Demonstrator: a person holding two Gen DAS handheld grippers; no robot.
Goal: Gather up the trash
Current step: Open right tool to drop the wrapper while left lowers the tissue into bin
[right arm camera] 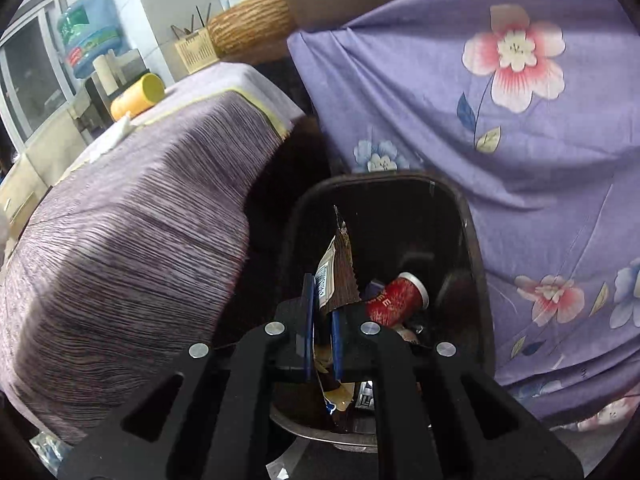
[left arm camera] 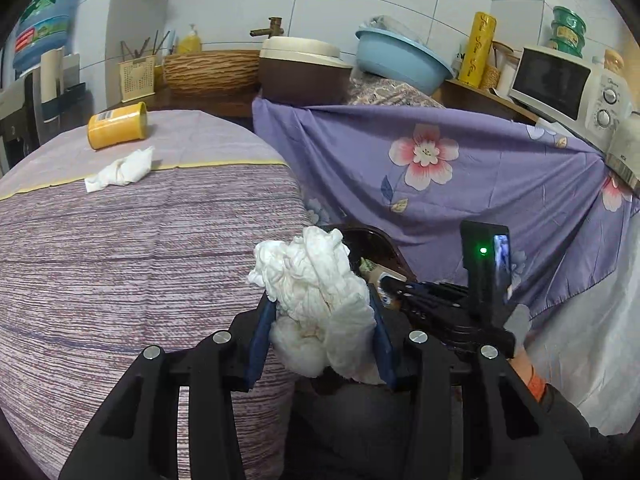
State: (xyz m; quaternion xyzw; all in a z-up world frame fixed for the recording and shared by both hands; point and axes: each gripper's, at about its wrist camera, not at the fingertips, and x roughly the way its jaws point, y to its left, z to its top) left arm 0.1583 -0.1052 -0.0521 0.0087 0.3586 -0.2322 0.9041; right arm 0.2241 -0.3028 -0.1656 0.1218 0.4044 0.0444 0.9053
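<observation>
Tissue wad pinched btwn left gripper fingers; right gripper fingers clamp prob. a wrapper over bin.

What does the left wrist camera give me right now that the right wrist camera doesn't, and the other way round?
Left wrist only: the left gripper shut on a crumpled tissue wad, and the microwave.
Right wrist only: the bin's inside with a red cup, and the right gripper shut on a torn wrapper over it.
Both: the dark bin, the yellow can and a loose tissue on the striped cloth.
</observation>
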